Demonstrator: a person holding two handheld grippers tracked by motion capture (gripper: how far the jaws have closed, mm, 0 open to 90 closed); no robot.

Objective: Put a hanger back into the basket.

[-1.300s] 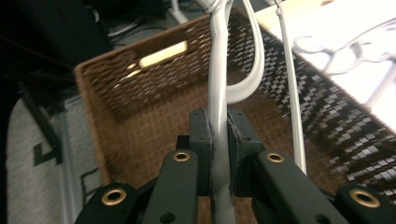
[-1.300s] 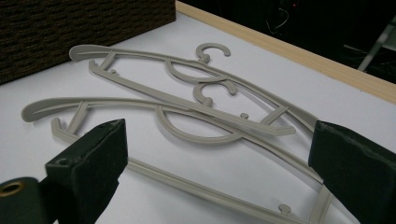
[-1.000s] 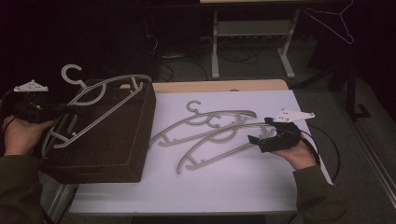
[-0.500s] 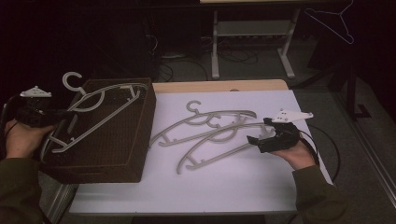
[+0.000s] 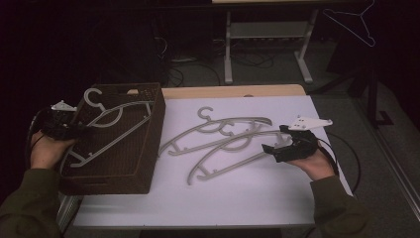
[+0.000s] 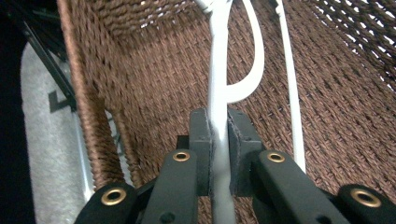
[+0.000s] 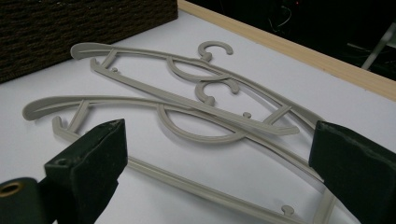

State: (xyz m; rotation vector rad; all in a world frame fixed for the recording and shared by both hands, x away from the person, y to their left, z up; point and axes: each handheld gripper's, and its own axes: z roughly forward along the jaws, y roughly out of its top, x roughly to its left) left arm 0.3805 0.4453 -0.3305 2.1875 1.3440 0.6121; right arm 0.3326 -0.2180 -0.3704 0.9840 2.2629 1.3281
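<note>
At the left of the high view, the left gripper point(image 5: 74, 131) is clamped on a grey hanger point(image 5: 111, 126) lying in the brown wicker basket point(image 5: 151, 144), while the right gripper point(image 5: 277, 141), jaws wide apart, waits by two hangers point(image 5: 223, 141) in the middle, likely next.

The dark brown woven wicker basket point(image 5: 143, 148) at the left edge of the white-topped table point(image 5: 247, 198) shows a tight plaited weave, reddish-brown up close, and holds a pale grey plastic hanger point(image 5: 111, 130). Two more pale grey plastic hangers point(image 5: 223, 141) lie on the white surface. A light wooden strip point(image 5: 233, 91) runs along the table's far edge, and both grippers' jaws are matt black with brass-coloured rivets point(image 6: 181, 156).
</note>
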